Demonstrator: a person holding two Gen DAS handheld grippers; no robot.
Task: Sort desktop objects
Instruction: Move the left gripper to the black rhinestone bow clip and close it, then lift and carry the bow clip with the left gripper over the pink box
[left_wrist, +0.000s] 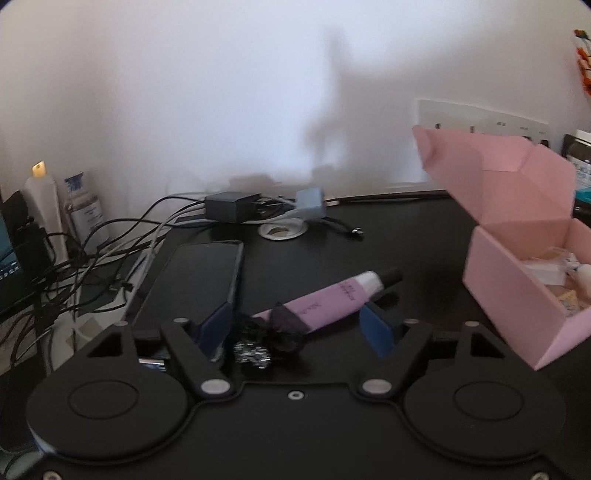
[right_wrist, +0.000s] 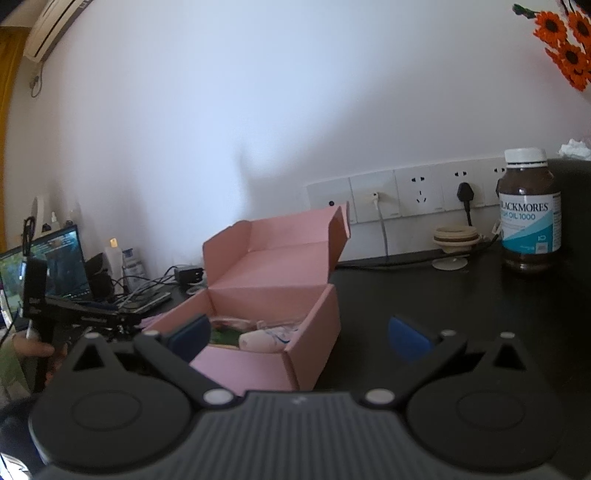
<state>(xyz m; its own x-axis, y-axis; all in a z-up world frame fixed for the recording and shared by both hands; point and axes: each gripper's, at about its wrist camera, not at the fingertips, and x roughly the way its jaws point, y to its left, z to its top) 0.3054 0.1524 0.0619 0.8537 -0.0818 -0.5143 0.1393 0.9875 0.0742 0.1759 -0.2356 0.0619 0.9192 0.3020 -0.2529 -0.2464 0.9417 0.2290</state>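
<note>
Left gripper (left_wrist: 295, 325) over purple tube (left_wrist: 332, 299), pink box (right_wrist: 273, 295) beside.
Both jaws spread, nothing pinched; right gripper (right_wrist: 299, 339) faces box on tabletop (right_wrist: 461, 295).

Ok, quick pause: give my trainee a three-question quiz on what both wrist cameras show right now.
1. True or false: the pink box has its lid shut.
2. What lies between the left gripper fingers: A) the lilac tube and a black scrunchie, B) the phone, C) the brown bottle?
3. Fill in: the brown bottle stands in front of the white wall ____.

Key: 1 false, the lid stands open. 2 A; the pads are not yet pressing on them. 3 sockets.
</note>
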